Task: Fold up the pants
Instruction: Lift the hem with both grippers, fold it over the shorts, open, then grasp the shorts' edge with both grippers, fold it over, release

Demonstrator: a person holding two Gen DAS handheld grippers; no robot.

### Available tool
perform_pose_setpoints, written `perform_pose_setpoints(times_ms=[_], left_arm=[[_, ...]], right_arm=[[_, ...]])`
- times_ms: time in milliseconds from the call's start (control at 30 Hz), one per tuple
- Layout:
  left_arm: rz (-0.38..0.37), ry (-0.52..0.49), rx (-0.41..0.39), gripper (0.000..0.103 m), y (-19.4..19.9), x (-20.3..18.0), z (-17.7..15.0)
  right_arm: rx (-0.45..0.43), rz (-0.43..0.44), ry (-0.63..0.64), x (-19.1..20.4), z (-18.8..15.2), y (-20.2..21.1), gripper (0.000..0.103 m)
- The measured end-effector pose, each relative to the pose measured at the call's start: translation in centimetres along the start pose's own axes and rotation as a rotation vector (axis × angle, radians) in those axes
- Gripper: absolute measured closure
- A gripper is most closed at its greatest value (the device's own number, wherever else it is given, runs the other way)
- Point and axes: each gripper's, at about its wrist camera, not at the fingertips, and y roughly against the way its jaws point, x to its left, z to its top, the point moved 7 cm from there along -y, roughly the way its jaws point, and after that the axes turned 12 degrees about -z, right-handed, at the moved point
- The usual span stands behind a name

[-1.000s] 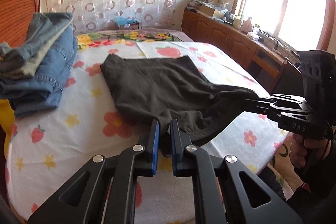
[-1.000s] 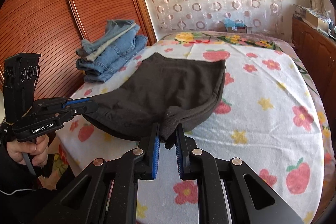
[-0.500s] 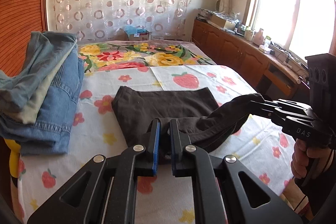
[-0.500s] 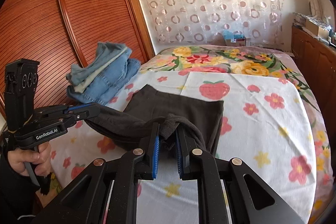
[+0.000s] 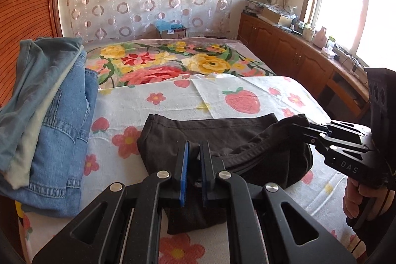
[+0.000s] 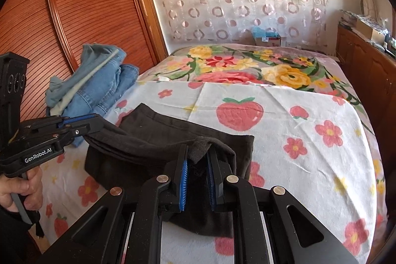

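Both tongs, left tongs [image 5: 194, 157] and right tongs [image 6: 198, 160], are clamped on one edge of the dark brown cloth pants [image 5: 212, 125], lifted above the flower-print bed sheet [image 5: 173, 100].

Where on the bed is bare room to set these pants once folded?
Free: the strawberry sheet to the right of the dark pants, and the flowered blanket beyond them. Crowded: the left edge, where the jeans pile sits.
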Motion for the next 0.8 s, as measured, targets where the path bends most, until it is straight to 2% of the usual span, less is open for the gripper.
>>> perform_pose_setpoints(times_ms=[133, 233, 267, 300, 367, 433, 533, 600, 800], left_arm=[[0.016, -0.012, 0.033, 0.093, -1.1, 0.0, -0.1], [0.025, -0.017, 0.038, 0.093, -1.3, 0.0, -0.3], [0.026, -0.010, 0.039, 0.092, -1.2, 0.1, -0.5], [0.025, -0.003, 0.041, 0.089, -1.1, 0.2, -0.5], [0.021, 0.014, 0.042, 0.078, -0.8, 0.5, -0.6], [0.017, 0.017, 0.032, 0.060, -0.3, 0.6, -0.6], [-0.005, 0.017, 0.017, 0.039, 0.5, 0.7, -0.9], [-0.006, 0.014, 0.010, 0.029, 1.1, 0.8, -1.3], [-0.010, 0.003, 0.016, 0.028, 1.9, 0.7, -3.6]], right_arm=[[0.045, -0.042, 0.025, 0.1, 0.2, -1.6, 0.088], [0.042, -0.050, 0.027, 0.1, 0.5, -1.7, 0.082], [0.037, -0.051, 0.024, -0.1, 0.6, -1.5, 0.076], [0.032, -0.057, 0.021, -0.3, 0.6, -1.3, 0.069], [0.023, -0.072, 0.018, -1.0, 0.4, -0.5, 0.064], [0.016, -0.069, 0.022, -1.4, 0.1, 0.0, 0.064], [0.020, -0.062, 0.027, -2.0, -0.9, 0.9, 0.064], [0.032, -0.050, 0.031, -2.2, -1.7, 1.1, 0.064], [0.080, -0.022, 0.045, -2.1, -3.9, 1.3, 0.064]])
